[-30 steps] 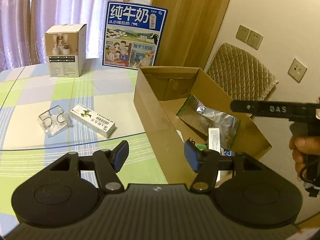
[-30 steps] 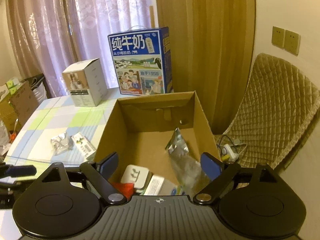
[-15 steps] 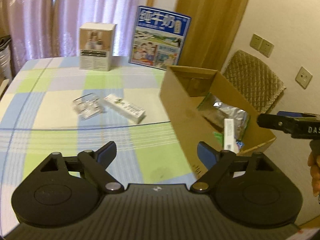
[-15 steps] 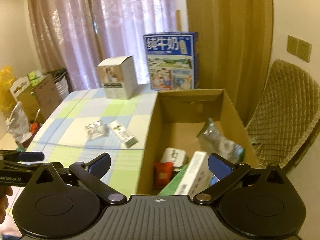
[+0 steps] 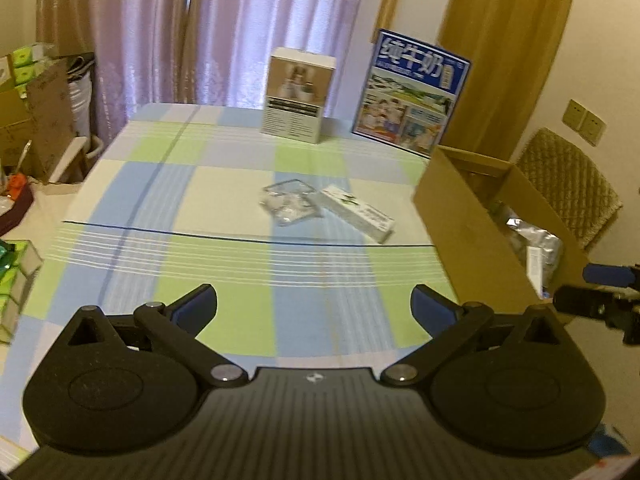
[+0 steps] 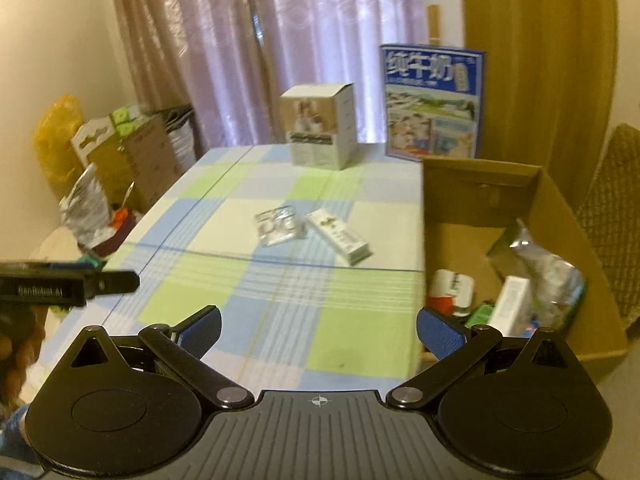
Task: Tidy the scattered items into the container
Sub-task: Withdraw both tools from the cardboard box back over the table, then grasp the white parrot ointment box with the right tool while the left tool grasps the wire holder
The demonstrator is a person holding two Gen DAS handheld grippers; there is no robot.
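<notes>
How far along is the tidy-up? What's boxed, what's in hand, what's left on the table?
Partly done. Already in the cardboard box: a silver foil bag, a white carton and a few smaller items. Nothing in hand: the left gripper and right gripper are both open and empty. Left on the tablecloth: the clear plastic pack and the long white box beside it.

Box [image 6: 480, 196] was matt brown cardboard; pouch [image 6: 540, 268] inside, crinkled shiny foil. Tablecloth [image 5: 224, 248] smooth checked cloth. Packet [image 5: 286, 202] at 12 o'clock glossy clear plastic.
</notes>
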